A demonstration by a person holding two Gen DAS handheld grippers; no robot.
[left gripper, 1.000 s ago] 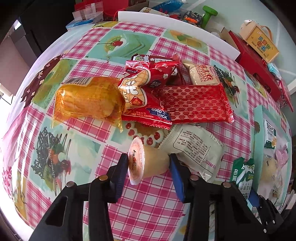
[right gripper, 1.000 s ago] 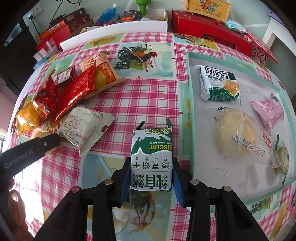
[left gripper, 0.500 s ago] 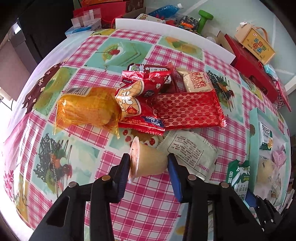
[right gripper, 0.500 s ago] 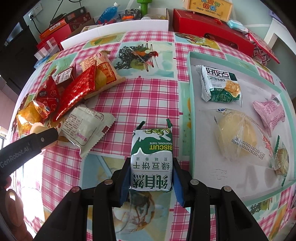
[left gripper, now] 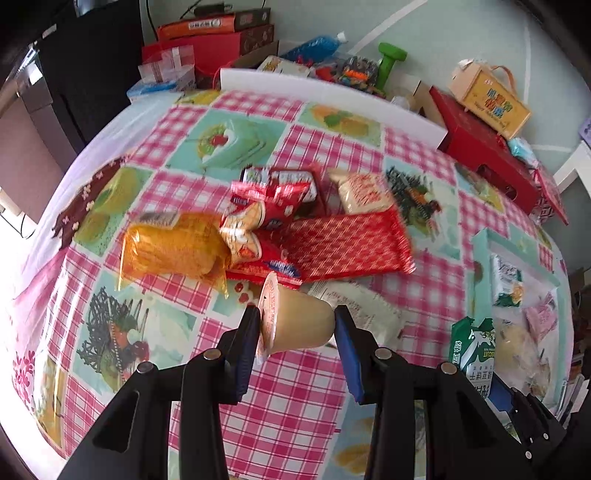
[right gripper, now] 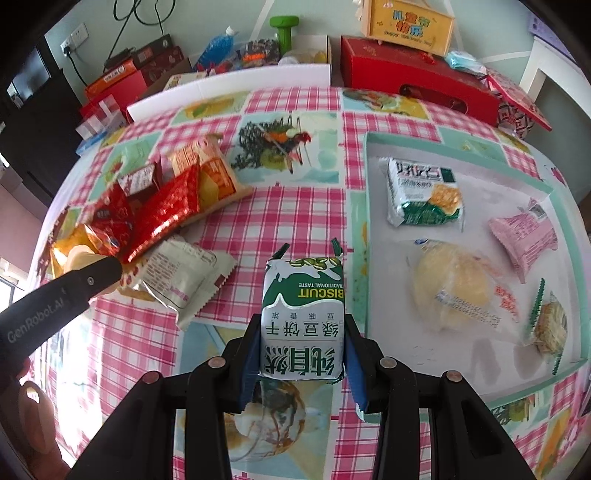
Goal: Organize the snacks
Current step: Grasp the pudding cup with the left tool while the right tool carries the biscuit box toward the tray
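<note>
My left gripper [left gripper: 295, 325] is shut on a beige jelly cup [left gripper: 295, 321] with a printed foil lid, held on its side above the checked tablecloth. My right gripper [right gripper: 301, 332] is shut on a green and white biscuit packet [right gripper: 303, 317], just left of the pale tray [right gripper: 369, 236]. The packet also shows in the left wrist view [left gripper: 474, 350]. A pile of snacks lies beyond the cup: an orange bag [left gripper: 173, 251], red packets [left gripper: 347, 243], a white packet [left gripper: 362, 306].
The tray holds a green biscuit packet [right gripper: 424, 192], a wrapped yellow bun [right gripper: 450, 288], a pink packet [right gripper: 522, 236] and a small snack [right gripper: 550, 325]. Red boxes [right gripper: 417, 88], a yellow gift box [right gripper: 410, 24] and a white board [right gripper: 229, 85] line the far edge.
My left gripper closed on the jelly cup and lifted it off the cloth. The right gripper kept still with the biscuit packet.
</note>
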